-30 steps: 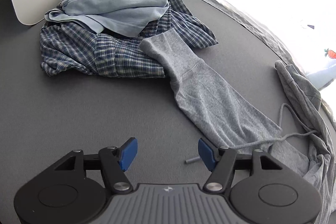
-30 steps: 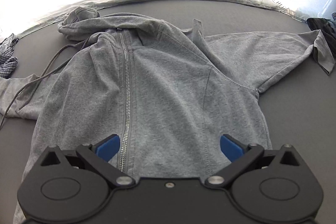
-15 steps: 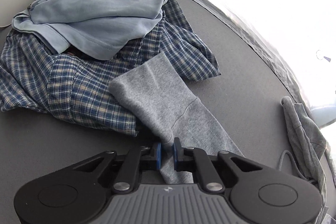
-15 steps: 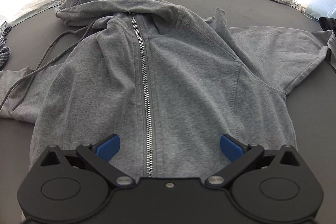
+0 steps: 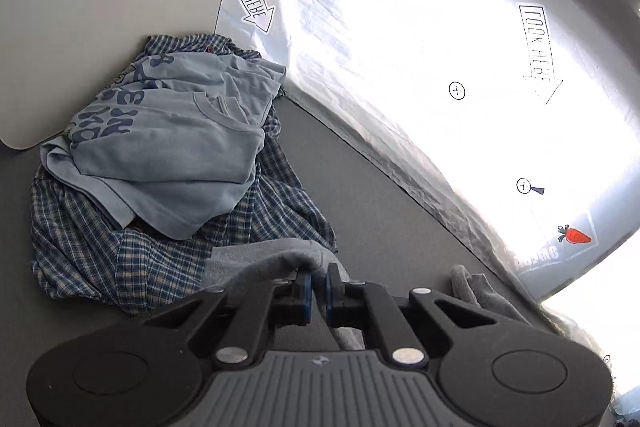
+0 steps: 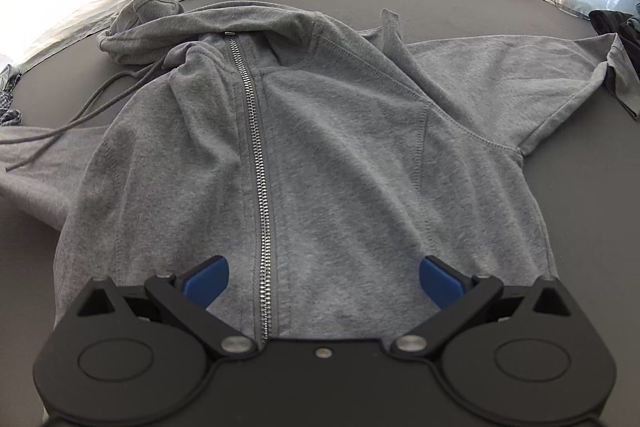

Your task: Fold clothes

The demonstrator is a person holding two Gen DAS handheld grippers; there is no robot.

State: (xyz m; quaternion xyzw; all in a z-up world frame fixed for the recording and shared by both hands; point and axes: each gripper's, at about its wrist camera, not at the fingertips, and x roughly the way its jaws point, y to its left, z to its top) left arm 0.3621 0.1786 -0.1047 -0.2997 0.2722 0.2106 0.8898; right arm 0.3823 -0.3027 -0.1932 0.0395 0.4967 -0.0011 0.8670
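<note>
1. A dark grey table (image 6: 500, 7) carried all the clothes, with a bright plastic sheet printed with carrots (image 5: 440, 75) running along its far edge.
2. A grey zip-up hoodie (image 6: 340, 155) lay front up across the middle of the table, its hood toward the far edge, its zipper (image 6: 256, 167) closed, and one sleeve spread toward the right edge.
3. A blue plaid shirt (image 5: 92, 259) lay bunched in the far left corner of the table, against a pale board.
4. A light blue T-shirt with dark lettering (image 5: 168, 155) sat crumpled on top of the plaid shirt.
5. The right gripper (image 6: 322, 277) hung above the lower front of the hoodie with its blue pads wide apart, pressing on nothing.
6. The left gripper (image 5: 315, 291) was clamped on the hoodie's left sleeve (image 5: 276, 253), its jaws pinching the cuff, which was raised and draped beside the plaid shirt.
7. The hoodie's drawstring (image 6: 84, 111) trailed leftward over the table.
</note>
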